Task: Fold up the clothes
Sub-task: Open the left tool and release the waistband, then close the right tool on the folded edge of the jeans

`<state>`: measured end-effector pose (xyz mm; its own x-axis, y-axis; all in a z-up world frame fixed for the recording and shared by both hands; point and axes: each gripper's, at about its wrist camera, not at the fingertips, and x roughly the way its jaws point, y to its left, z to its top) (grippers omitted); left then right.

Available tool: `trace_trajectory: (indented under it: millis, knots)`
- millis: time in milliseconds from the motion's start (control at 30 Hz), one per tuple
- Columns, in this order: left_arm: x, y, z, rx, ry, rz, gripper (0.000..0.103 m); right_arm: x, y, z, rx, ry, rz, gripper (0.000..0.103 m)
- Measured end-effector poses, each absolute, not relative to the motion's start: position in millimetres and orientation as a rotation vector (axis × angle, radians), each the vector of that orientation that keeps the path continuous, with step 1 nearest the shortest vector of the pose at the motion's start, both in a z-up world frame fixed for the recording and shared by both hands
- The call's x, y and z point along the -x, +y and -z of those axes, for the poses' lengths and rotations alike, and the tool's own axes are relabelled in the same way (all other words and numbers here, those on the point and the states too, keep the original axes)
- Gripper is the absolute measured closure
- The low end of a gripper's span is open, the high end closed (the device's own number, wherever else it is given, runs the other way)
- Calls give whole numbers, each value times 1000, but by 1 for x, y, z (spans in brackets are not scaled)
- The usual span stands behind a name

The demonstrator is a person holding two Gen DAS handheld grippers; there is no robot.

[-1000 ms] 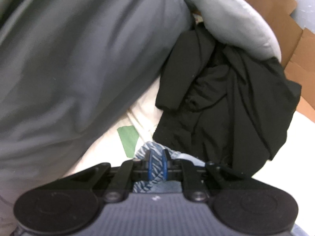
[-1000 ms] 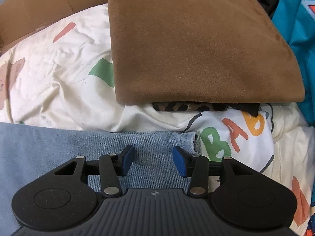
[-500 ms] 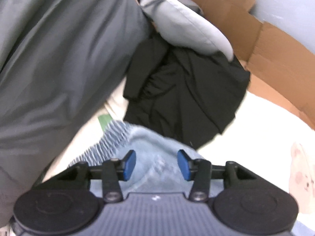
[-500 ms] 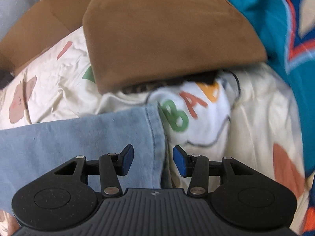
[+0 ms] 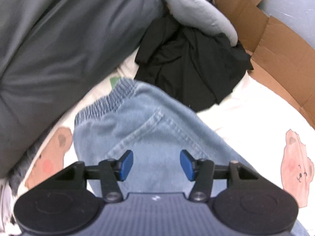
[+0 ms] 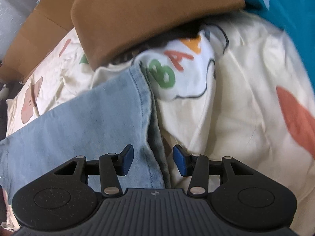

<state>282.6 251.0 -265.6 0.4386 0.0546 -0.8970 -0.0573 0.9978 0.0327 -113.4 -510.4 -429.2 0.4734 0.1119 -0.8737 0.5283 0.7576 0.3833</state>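
Note:
Light blue jeans (image 5: 149, 125) lie on the cream printed sheet (image 5: 246, 122), their elastic waistband (image 5: 110, 100) toward the upper left in the left wrist view. My left gripper (image 5: 156, 164) hovers over the pocket seam with its jaws opening and no cloth pinched between the blue pads (image 5: 126, 165). In the right wrist view the jeans' leg (image 6: 88, 118) ends at a stitched hem (image 6: 144, 90). My right gripper (image 6: 153, 162) stands open above that hem edge, pads apart from the denim.
A dark grey garment (image 5: 59, 39), a light grey piece (image 5: 196, 9) and a crumpled black garment (image 5: 193, 66) lie beyond the waistband. Cardboard (image 5: 285, 59) borders the sheet. A folded brown cloth (image 6: 147, 13), a white lettered garment (image 6: 183, 66) and a teal garment (image 6: 285, 9) lie past the hem.
My left gripper let go of the waistband, opened, and drew back over the jeans. My right gripper slid right along the leg to the hem edge and rolled, staying open.

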Motion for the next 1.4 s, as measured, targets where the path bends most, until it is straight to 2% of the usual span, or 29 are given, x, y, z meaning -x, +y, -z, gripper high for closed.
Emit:
trace_trajectory:
  millis: [533,700,733,767,800,1067,1400]
  knots:
    - [-269,240,296,132,1210,-115,45,112,-528,450,-894,977,121,52]
    - [-258,229,309,64,1250,-84,45,115,-544,464,-1014,951,81,51]
    - [-257,227,311,56,1255,-79,45,115,-547,465,-1032,951,72,53]
    - [-256,226,311,50,1255,-77,45,115,-547,464,-1019,962,70,70]
    - [-256,225,310,48,1253,-76,45,112,-544,459,-979,981,75,81]
    - [-254,211,310,13,1258,-45,45,101,-519,410,-829,976,-5,79]
    - [-253,201,311,-33,1263,-18,45,94,-512,415,-768,1007,-16,77]
